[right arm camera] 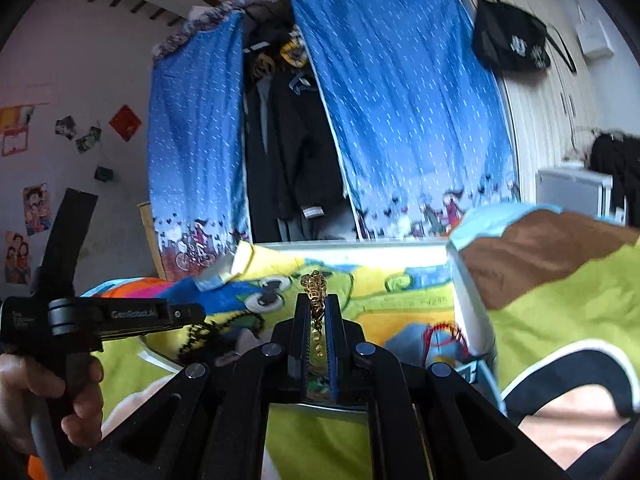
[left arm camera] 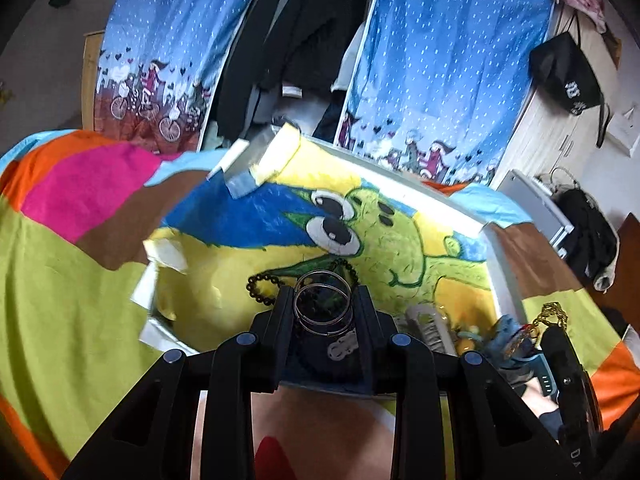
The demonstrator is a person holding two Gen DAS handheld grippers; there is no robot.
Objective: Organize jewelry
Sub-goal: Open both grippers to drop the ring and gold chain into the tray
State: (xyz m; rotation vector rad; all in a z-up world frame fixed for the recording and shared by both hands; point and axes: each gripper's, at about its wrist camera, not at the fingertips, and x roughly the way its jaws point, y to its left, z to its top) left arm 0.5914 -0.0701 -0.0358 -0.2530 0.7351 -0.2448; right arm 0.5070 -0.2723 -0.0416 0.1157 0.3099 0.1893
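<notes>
Bangles, two silver rings at lower centre, sit gripped in your left gripper; your right gripper pinches the gold chain; lower both gently into the tray, releasing separately to avoid tangling.

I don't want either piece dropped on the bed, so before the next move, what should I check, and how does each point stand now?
1. Left gripper holds the silver bangles between its fingers: ok.
2. Right gripper is shut on the gold chain: ok, with a bunch of links sticking out past the tips.
3. How firmly either grip holds: cannot tell.
4. Black bead bracelet lies loose in the box, just ahead of the left fingers: ok, nothing grips it.
5. Open room on the box's cartoon lining to set pieces down: ok.
6. Where each piece is meant to go: cannot tell.
</notes>
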